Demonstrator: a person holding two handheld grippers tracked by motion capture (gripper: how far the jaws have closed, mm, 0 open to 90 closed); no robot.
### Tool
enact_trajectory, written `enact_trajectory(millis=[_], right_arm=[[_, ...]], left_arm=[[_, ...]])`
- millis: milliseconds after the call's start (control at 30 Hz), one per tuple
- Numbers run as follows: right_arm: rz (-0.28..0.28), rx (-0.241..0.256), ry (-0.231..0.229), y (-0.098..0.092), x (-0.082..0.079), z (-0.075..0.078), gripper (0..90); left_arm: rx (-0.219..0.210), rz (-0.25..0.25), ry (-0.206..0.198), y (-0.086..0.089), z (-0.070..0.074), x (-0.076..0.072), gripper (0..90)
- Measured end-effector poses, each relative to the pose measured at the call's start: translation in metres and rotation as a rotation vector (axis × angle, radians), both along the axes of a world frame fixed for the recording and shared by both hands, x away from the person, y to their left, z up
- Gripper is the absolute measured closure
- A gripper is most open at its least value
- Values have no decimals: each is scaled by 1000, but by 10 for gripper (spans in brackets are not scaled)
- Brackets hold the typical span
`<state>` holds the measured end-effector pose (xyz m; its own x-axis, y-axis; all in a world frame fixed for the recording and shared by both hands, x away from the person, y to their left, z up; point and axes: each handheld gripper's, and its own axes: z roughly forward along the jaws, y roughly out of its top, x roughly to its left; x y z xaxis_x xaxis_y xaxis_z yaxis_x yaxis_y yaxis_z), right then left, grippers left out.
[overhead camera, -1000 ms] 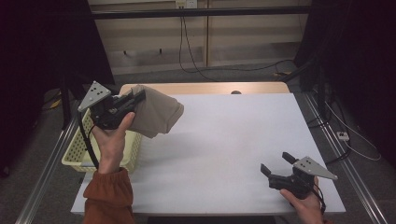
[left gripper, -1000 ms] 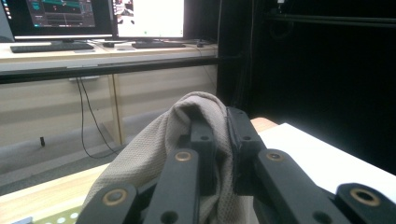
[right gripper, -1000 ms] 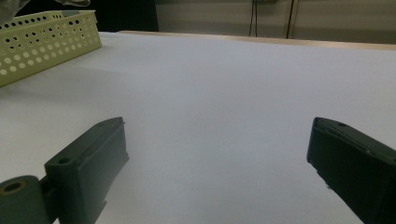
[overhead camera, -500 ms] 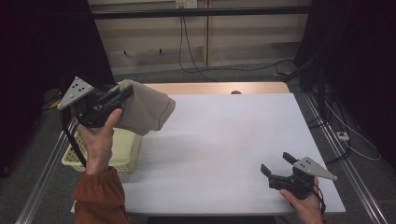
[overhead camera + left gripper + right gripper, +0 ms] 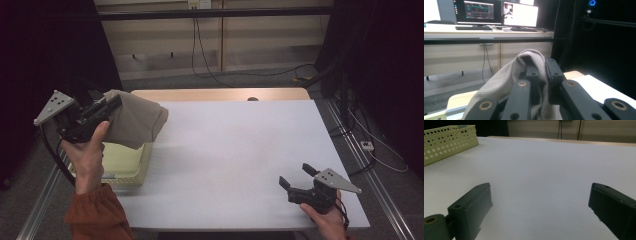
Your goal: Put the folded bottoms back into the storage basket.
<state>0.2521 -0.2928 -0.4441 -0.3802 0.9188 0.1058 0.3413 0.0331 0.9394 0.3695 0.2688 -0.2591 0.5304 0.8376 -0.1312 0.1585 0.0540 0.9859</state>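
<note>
The left gripper (image 5: 107, 106) is held up off the worktop (image 5: 240, 150) in the person's left hand (image 5: 89, 152), and its two black fingers (image 5: 554, 72) are clenched on a fold of a beige knitted cloth (image 5: 134, 124). In the left gripper view the cloth (image 5: 506, 85) is pinched between the fingers, bulges up over their tips and drapes down to the left of them across the linkage. From above, the rest of the cloth hangs beyond and below the fingertips, clear of the worktop, with its lower edge over the near rim of a pale yellow perforated basket (image 5: 131, 172) that sits at the worktop's left edge, under the fingers. An orange sleeve (image 5: 95, 215) covers the forearm below that hand. The right gripper (image 5: 296, 181) rests low at the near right corner of the white worktop, held in the right hand (image 5: 327, 220), well apart from the cloth and basket. Its fingers (image 5: 471, 207) are released and spread wide, with bare white worktop (image 5: 541, 175) between them and ahead of them; nothing is held. In the right gripper view the basket (image 5: 447, 141) stands far beyond the left finger, at the upper left. Ahead of the left fingers, past the worktop's far edge, a desk with lit monitors (image 5: 520, 13) is visible.
</note>
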Motion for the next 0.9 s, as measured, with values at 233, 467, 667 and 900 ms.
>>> enact_trajectory(millis=[233,467,667,900], right_arm=[[6,-4,1,1,0,0,42],[9,-4,0,1,0,0,41],[9,-3,2,1,0,0,41],[12,-4,2,1,0,0,41]], left_arm=[[-20,20,9,20,-3,-1,830],[-32,26,47,36,-13,6,830],[-8,53,110,39,-26,15,830],[-29,66,154,50,-40,24,830]])
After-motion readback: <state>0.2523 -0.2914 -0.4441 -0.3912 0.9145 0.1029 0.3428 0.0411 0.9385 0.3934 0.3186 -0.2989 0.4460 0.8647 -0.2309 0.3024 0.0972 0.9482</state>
